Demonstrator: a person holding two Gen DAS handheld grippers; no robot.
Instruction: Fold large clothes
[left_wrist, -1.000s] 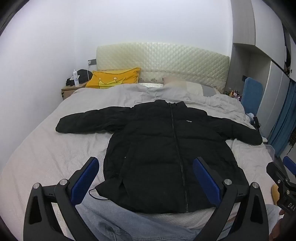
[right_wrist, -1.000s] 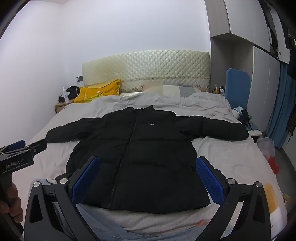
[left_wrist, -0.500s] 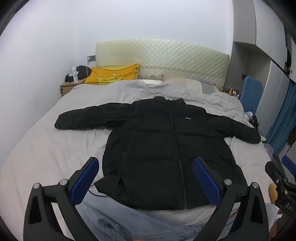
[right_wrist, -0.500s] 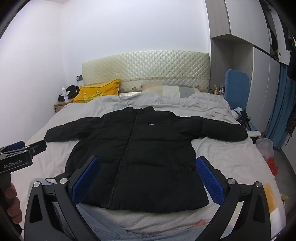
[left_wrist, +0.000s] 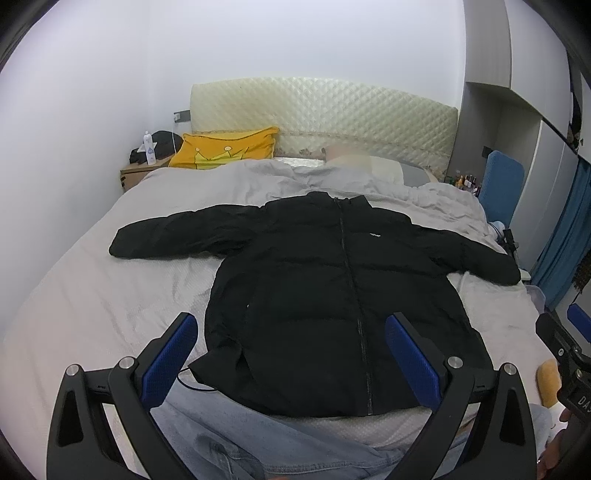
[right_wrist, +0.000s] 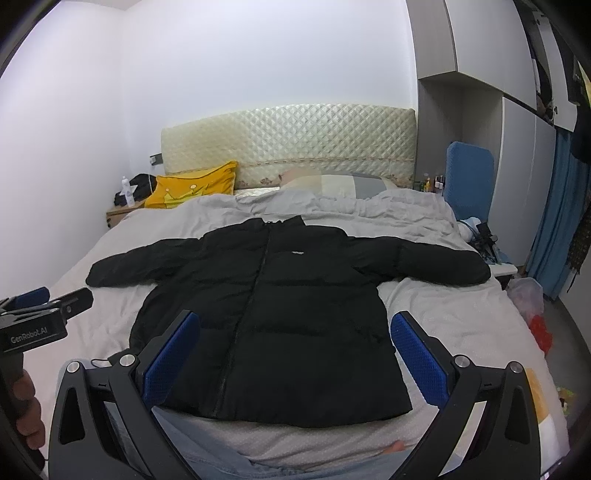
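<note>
- A black quilted puffer jacket lies face up and zipped on a bed with a pale grey textured cover, collar toward the cream padded headboard, hem at the near edge, both sleeves spread wide.
- The left claw hangs over the hem with its blue-padded jaws spread wide, gripping nothing; the right claw hovers likewise, released and empty, above the jacket's lower half.
- No fold is made yet; the garment looks fully flat, ready for the first one.
- The jacket appears soft and puffy, likely light for its bulk, with a smooth shell that may slip between pads and filling that may spring a fold back open.
- The left sleeve cuff and right sleeve cuff seem the best places to pinch, being thinner ends that lie well out from the body; the hem corners offer a second hold.
- A thin black drawcord trails off the hem's left corner and could snag.
- A yellow crown-print pillow sits well clear, by the headboard.
</note>
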